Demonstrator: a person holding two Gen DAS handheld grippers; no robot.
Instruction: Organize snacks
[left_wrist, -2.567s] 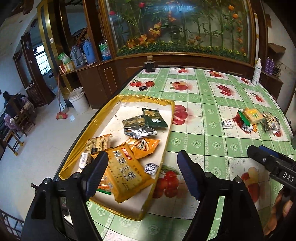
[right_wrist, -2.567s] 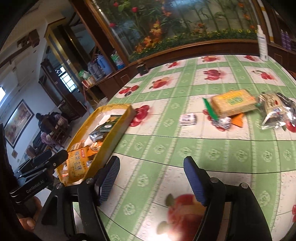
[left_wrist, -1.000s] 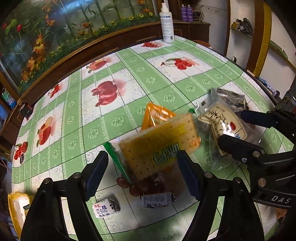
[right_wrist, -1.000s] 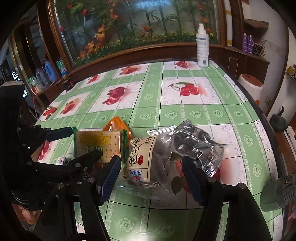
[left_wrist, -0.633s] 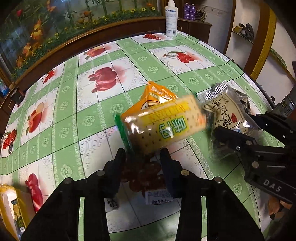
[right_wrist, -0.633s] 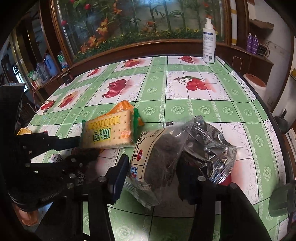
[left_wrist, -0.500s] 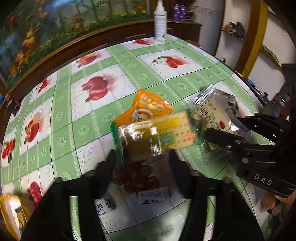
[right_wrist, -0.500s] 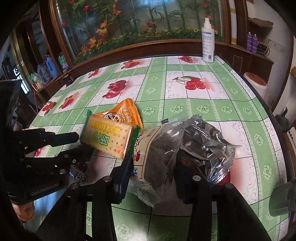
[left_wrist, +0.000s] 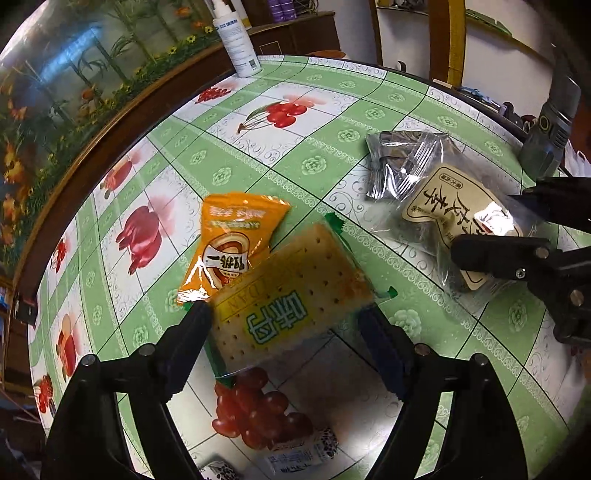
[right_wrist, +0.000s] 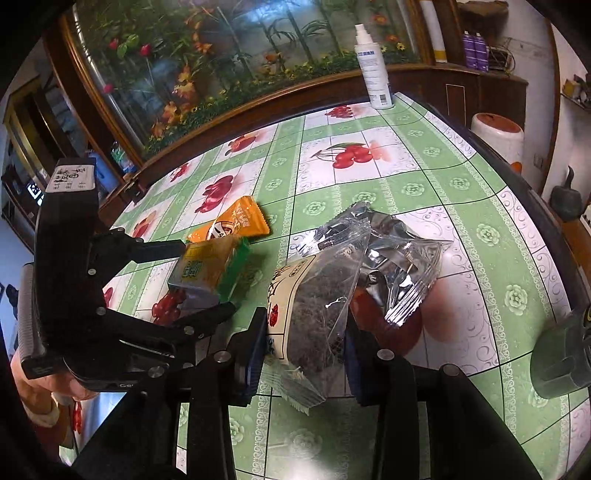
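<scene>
Both tongs are loaded: my left tongs (left_wrist: 284, 325) have their jaws spread wide across the yellow cracker pack (left_wrist: 291, 295), which hangs tilted between the pads, clear of the table (left_wrist: 325, 110) as far as I can judge. My right tongs (right_wrist: 306, 339) are closing on the clear bag of dark dried snack (right_wrist: 317, 302), with the pads pressing its sides and its label turned toward the cracker pack. So two items are in hand, but neither has gone anywhere yet; no tray or bin shows in either view, so I can't say where they belong. Left on the table are the orange sachet (left_wrist: 232, 243), lying flat just behind the cracker pack, the crumpled silver packet (right_wrist: 402, 266) touching the back of my bag, and a couple of small wrapped sweets (left_wrist: 295, 452) near the bottom edge of the left view. A white spray bottle (right_wrist: 373, 70) stands at the far edge, well apart. By my reckoning the sorting is only partway done, with at least four loose pieces to collect after these two.
</scene>
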